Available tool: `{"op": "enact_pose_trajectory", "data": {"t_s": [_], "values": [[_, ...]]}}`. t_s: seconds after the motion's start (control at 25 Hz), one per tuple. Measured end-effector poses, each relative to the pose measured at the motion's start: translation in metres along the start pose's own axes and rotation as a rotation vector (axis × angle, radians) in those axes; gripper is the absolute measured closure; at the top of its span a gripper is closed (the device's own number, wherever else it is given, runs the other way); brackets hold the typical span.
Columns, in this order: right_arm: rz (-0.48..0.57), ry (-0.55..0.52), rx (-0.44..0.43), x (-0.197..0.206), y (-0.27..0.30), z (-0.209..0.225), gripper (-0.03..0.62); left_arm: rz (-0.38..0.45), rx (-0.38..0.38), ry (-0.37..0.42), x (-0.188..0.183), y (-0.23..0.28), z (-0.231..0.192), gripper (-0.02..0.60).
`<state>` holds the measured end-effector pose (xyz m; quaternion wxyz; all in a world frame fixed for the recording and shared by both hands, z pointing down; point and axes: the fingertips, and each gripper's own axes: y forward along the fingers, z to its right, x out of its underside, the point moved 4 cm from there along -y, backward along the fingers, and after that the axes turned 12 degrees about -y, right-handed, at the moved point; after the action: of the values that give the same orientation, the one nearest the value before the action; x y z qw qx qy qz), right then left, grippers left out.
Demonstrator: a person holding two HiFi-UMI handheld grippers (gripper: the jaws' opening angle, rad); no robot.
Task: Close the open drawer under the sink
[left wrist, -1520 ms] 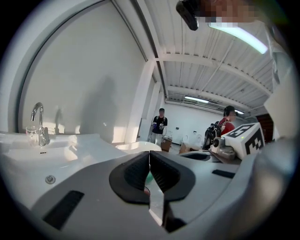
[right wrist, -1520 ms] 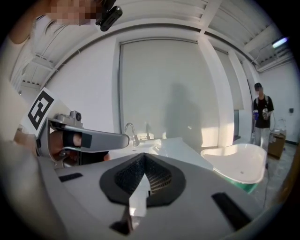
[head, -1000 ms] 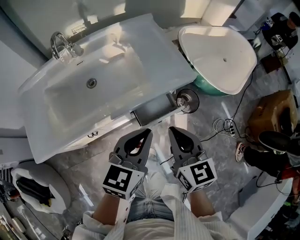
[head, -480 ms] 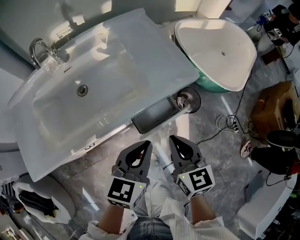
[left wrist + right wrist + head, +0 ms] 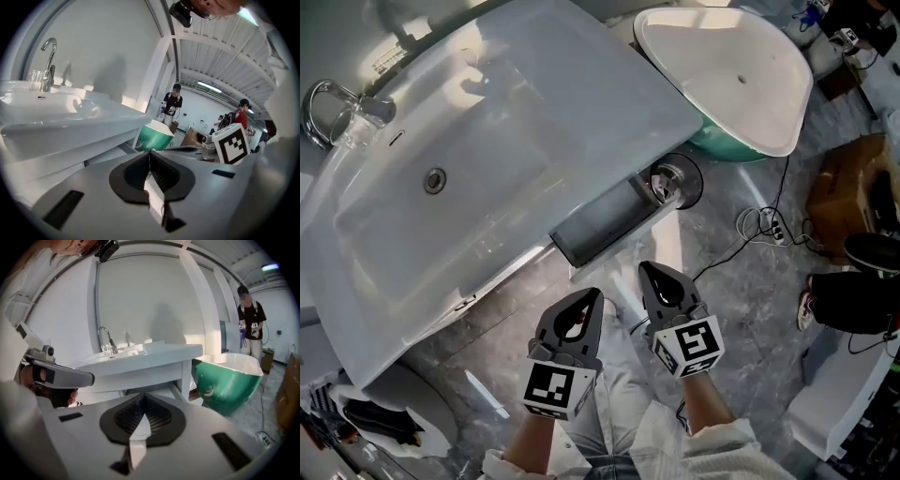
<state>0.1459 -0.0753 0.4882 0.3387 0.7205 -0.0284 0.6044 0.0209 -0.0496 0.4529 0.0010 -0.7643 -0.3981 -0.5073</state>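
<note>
The open drawer (image 5: pixel 602 221) is seen at the middle of the frame, pulled out from under the front edge of the white sink (image 5: pixel 534 103), with its pale front panel facing the lower right. It is judged to be a stiff box on runners that should slide lightly. No grasp is needed: a flat push should be given at the middle of the front panel, since a push near one end might skew it. What shows of its grey inside looks bare; the rest is hidden under the sink. A round dark ring with a shiny metal part (image 5: pixel 672 185) is seen at its right end, though whether inside or beside it cannot be told. The sink is empty, as is the green bowl (image 5: pixel 727 80) at the upper right. The left gripper (image 5: pixel 596 293) and right gripper (image 5: pixel 643 267) are held just below the drawer, apart from it, each with jaws pressed together on nothing.
</note>
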Motion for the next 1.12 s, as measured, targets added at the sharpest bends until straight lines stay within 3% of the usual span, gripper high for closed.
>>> {"op": "enact_pose_trajectory", "data": {"t_s": [0.16,0.72,1.12], "values": [[-0.019,0.012,0.002,0.025,0.012,0.006,0.585,-0.033,-0.01,0.036,0.018,0.01,-0.004,0.565],[-0.025,-0.001,-0.045,0.067,0.052,0.008,0.583,-0.037,-0.077,-0.036,0.055,0.041,-0.027,0.565],[-0.047,-0.011,-0.095,0.095,0.075,0.008,0.585,-0.042,-0.052,-0.006,0.07,0.064,-0.025,0.565]]}}
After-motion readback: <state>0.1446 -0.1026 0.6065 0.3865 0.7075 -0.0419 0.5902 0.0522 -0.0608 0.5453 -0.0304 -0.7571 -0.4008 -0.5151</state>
